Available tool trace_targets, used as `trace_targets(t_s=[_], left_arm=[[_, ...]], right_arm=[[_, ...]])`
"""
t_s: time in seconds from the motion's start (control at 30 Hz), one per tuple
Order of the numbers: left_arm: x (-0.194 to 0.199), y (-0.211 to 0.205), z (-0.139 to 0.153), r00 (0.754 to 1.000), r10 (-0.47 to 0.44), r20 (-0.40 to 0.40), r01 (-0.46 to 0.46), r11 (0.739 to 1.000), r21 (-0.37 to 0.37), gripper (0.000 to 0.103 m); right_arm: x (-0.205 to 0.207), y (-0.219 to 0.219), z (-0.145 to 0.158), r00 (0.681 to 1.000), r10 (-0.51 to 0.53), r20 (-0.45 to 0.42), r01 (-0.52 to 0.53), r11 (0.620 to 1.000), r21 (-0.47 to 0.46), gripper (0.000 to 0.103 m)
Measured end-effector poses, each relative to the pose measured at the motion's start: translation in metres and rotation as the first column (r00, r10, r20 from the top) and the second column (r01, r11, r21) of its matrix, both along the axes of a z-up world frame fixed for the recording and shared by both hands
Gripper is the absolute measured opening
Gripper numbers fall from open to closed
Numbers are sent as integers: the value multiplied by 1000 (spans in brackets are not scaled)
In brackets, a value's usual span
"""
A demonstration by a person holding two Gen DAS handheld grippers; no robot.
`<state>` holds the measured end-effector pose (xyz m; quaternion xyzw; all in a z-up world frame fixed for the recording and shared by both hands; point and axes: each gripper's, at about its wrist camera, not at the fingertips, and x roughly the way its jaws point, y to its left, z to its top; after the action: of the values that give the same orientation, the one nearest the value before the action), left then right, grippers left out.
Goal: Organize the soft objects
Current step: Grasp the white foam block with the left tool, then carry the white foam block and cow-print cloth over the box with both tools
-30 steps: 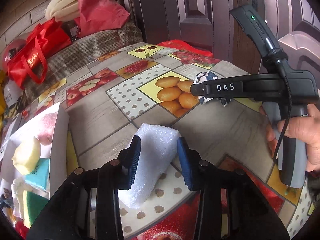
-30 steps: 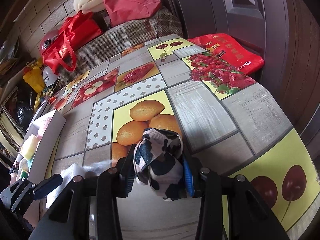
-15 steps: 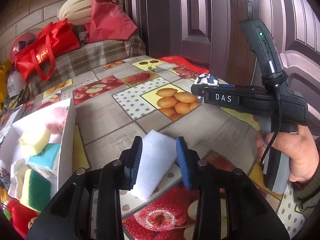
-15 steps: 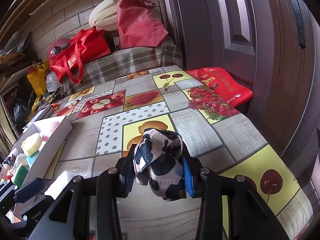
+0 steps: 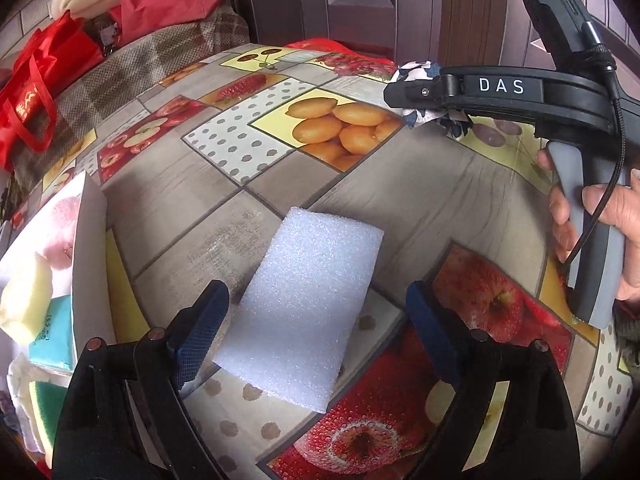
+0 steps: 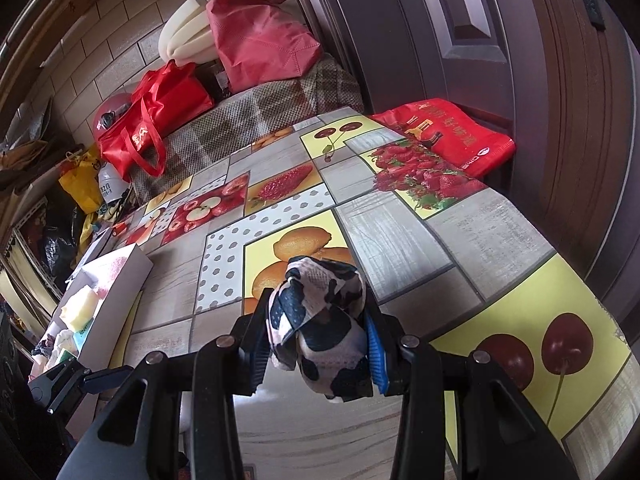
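Note:
A white foam block [image 5: 306, 304] lies flat on the fruit-print tablecloth [image 5: 224, 184]. My left gripper [image 5: 316, 332] is open, its jaws standing wide on either side of the block's near end without touching it. My right gripper [image 6: 318, 334] is shut on a black-and-white cow-print cloth bundle [image 6: 320, 320] and holds it above the table; it also shows in the left wrist view [image 5: 420, 96], at the upper right. A white box [image 5: 90, 264] at the left holds pink, yellow, teal and green sponges [image 5: 24, 300].
The white box also shows in the right wrist view [image 6: 116, 284], at the table's left side. Red bags [image 6: 156, 112] and a checked cover [image 6: 248, 120] lie beyond the table's far edge. A dark door [image 6: 460, 40] stands to the right. A flat red bag [image 6: 452, 136] lies at the far right corner.
My left gripper has opened and let go of the white foam block, which now lies flat on the table. My right gripper still holds the cloth bundle aloft.

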<state>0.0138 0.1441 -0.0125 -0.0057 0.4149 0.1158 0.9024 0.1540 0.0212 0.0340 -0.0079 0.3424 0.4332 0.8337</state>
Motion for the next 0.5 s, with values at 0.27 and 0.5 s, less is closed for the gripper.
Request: trace_targets(t_s=[0.27, 0.5], left_arm=[[-18, -30, 15, 994, 8, 113, -23, 991, 130, 56], [-92, -33, 45, 895, 144, 422, -226, 962, 151, 56]], right_arm=[[-8, 1, 4, 999, 22, 41, -23, 1000, 7, 41], [-15, -13, 14, 995, -11, 98, 2, 996, 94, 41]])
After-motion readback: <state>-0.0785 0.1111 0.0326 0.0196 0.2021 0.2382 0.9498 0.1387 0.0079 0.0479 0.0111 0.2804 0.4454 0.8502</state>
